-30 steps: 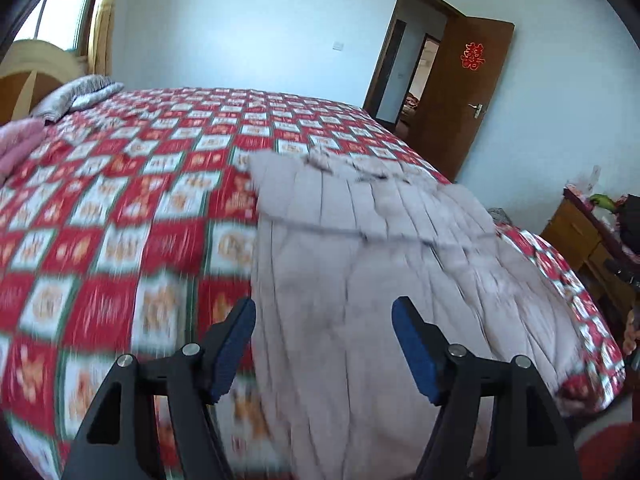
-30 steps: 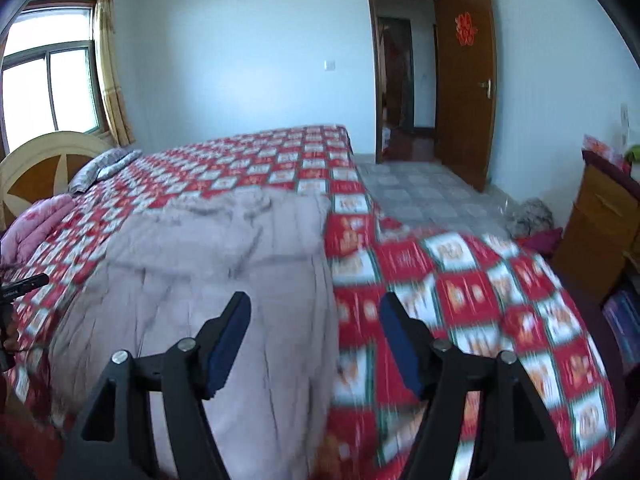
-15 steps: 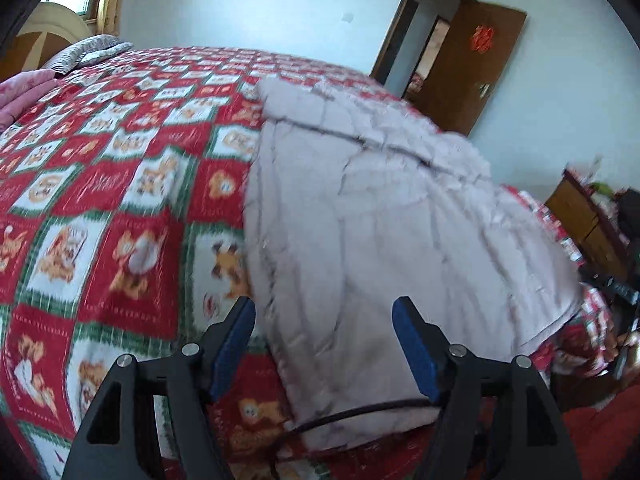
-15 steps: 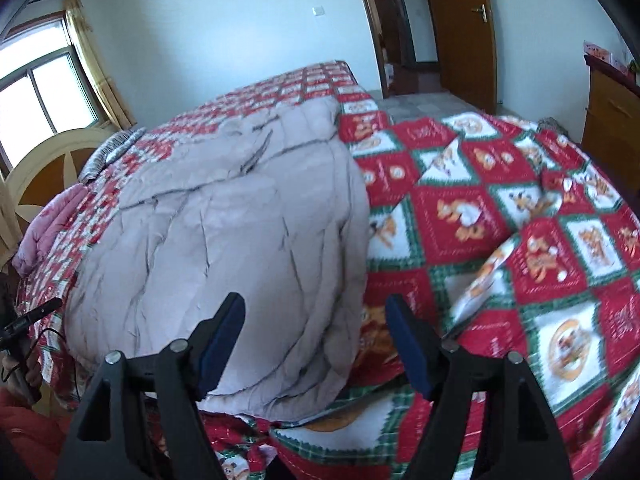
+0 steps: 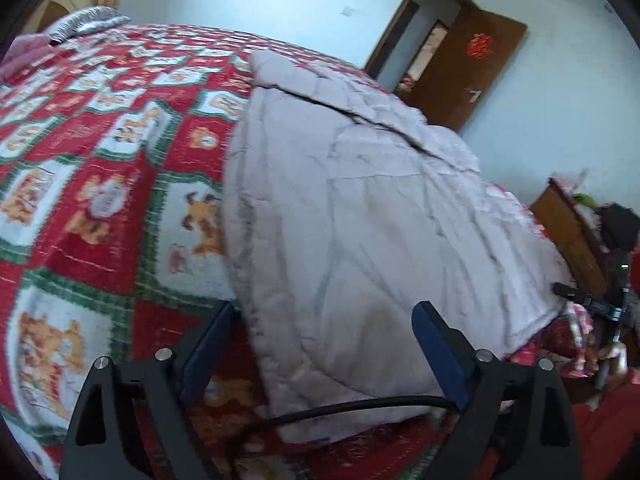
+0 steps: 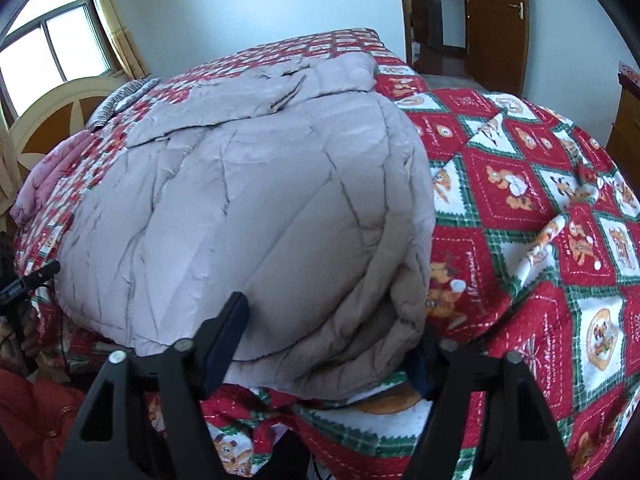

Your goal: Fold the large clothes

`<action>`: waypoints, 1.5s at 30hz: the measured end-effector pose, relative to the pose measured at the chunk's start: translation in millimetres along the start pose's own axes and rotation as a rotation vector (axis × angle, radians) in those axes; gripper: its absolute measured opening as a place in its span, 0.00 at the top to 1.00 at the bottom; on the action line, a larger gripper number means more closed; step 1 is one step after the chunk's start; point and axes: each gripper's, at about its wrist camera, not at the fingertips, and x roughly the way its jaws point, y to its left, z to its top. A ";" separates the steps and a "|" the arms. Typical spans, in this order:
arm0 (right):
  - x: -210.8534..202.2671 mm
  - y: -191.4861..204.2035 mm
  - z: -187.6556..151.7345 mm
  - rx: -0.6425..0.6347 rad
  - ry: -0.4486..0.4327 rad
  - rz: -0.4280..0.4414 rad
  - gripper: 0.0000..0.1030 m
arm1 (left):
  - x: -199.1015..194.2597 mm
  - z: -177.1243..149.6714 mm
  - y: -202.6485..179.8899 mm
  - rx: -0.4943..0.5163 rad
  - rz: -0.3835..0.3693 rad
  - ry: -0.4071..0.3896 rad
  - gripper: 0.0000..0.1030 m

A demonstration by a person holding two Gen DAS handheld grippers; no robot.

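Grey padded coat (image 6: 256,208) between right claw (image 6: 328,340) fingers

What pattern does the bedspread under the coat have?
The bedspread has red and white squares with cartoon figures and green plaid borders; the right wrist view shows it best.

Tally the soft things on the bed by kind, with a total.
Grey padded coat: 1
Red patterned bedspread: 1
Striped pillow: 1
Pink folded bedding: 1
Total: 4
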 end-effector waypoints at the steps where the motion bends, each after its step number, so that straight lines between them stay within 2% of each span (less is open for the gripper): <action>1: -1.9 0.7 -0.5 -0.007 -0.007 0.005 0.42 | 1.1 0.0 0.8 -0.022 -0.045 0.008 0.13; 2: -1.5 1.0 -0.4 -0.010 -0.006 0.006 0.42 | 1.8 0.0 1.9 -0.046 -0.077 0.010 0.13; 5: 0.1 -0.1 -1.7 -0.009 -0.020 0.020 0.42 | 3.5 -1.0 5.8 -0.081 -0.101 -0.002 0.16; 6: 0.6 -0.2 -1.2 -0.008 -0.026 0.026 0.42 | 3.0 -1.7 6.3 -0.085 -0.099 -0.011 0.27; 7: 1.5 -0.7 -0.6 -0.004 -0.032 0.031 0.42 | 3.2 -1.6 7.8 -0.094 -0.093 -0.014 0.44; 8: 2.9 -1.3 0.4 0.006 -0.037 0.033 0.42 | 4.3 -0.8 11.2 -0.113 -0.087 -0.011 0.55; 9: 3.9 -1.6 1.3 0.014 -0.040 0.033 0.42 | 5.8 -0.1 14.4 -0.130 -0.082 -0.008 0.74; 10: 5.3 -0.9 2.2 0.016 -0.043 0.027 0.42 | 6.4 0.3 18.7 -0.154 -0.087 -0.006 0.79; 12: 7.8 1.9 4.4 -0.004 -0.042 -0.024 0.54 | 4.7 -0.6 21.0 -0.178 -0.110 -0.019 0.82; 13: 7.9 2.3 5.5 -0.013 -0.043 -0.041 0.64 | 2.8 -0.5 17.9 -0.166 -0.109 -0.029 0.83; 14: 7.2 1.2 5.8 -0.008 -0.043 -0.037 0.71 | 0.9 0.1 13.3 -0.146 -0.102 -0.037 0.84; 16: 4.1 -4.3 6.3 0.045 -0.045 0.026 0.81 | -4.6 3.3 5.2 -0.112 -0.096 -0.060 0.87; 20: -8.4 -8.8 9.1 0.118 -0.070 0.098 0.84 | -28.5 15.0 -4.0 -0.110 -0.153 -0.143 0.90; 23: -26.8 -5.4 13.4 0.129 -0.105 0.147 0.86 | -54.7 25.3 -9.7 -0.113 -0.241 -0.218 0.91; 27: -67.6 5.4 16.8 0.108 -0.171 0.211 0.86 | -92.6 34.7 -23.1 -0.060 -0.344 -0.315 0.91; 31: -118.2 13.4 13.7 0.100 -0.246 0.256 0.86 | -131.8 43.7 -47.1 0.022 -0.388 -0.403 0.91; 34: -148.3 13.2 19.3 0.132 -0.311 0.316 0.86 | -151.8 57.4 -58.2 0.013 -0.411 -0.428 0.91; 36: -158.6 12.1 30.6 0.143 -0.351 0.337 0.86 | -156.0 79.1 -62.9 -0.026 -0.369 -0.421 0.91; 40: -156.3 4.4 83.9 0.191 -0.406 0.377 0.86 | -142.5 131.0 -59.1 -0.122 -0.249 -0.375 0.90; 42: -145.0 1.2 112.1 0.194 -0.425 0.368 0.86 | -125.9 159.7 -55.7 -0.156 -0.168 -0.360 0.90; 45: -110.6 -6.5 167.0 0.231 -0.429 0.360 0.86 | -80.8 211.1 -43.9 -0.208 -0.058 -0.321 0.90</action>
